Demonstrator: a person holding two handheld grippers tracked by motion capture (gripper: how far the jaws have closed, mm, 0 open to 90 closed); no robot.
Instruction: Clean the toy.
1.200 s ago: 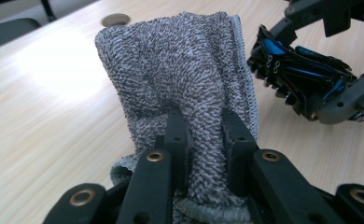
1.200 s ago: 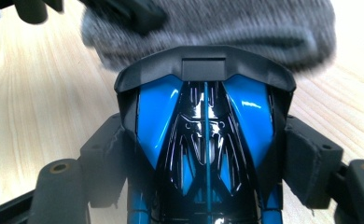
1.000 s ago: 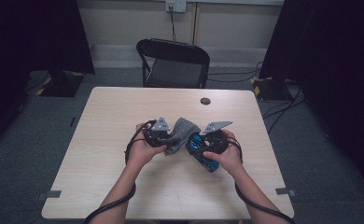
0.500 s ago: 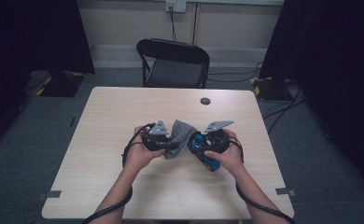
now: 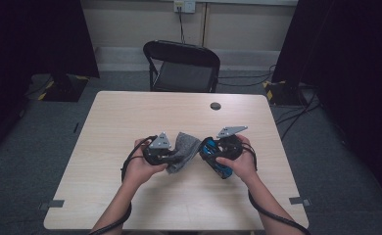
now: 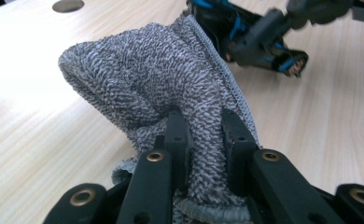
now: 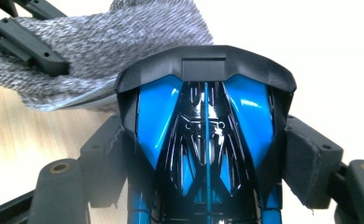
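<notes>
A pale wooden table [image 5: 130, 117] takes up the middle of the high view, on grey carpet in a dim room. A black folding chair [image 5: 181, 66] stands beyond its far edge at upper centre, and a small dark round disc [image 5: 215, 105] sits on the tabletop toward the upper right.

A person's forearms enter from the bottom of the frame and meet just below centre. Between the hands a grey terry cloth [image 5: 183, 152] is bunched up against a blue and black toy car [image 5: 213, 159].

The left gripper [image 5: 172, 157], left of centre, has its jaws pinched tight on a fold of the cloth. In the left gripper view the cloth [image 6: 171, 88] rises from between the two black jaws and drapes toward the car [image 6: 259, 37] at the top right.

The right gripper [image 5: 213, 155], right of centre, clamps the toy car by its sides. In the right gripper view the car's glossy blue body [image 7: 206, 140] stands upright at centre between the pads, with the cloth [image 7: 115, 46] against its top edge at upper left.

Compared with a second ago, the left hand and cloth have shifted slightly across the table beside the car, while the right hand holds the car steady. This looks like a wiping stroke: the car is being cleaned, and the work seems mid-way.
</notes>
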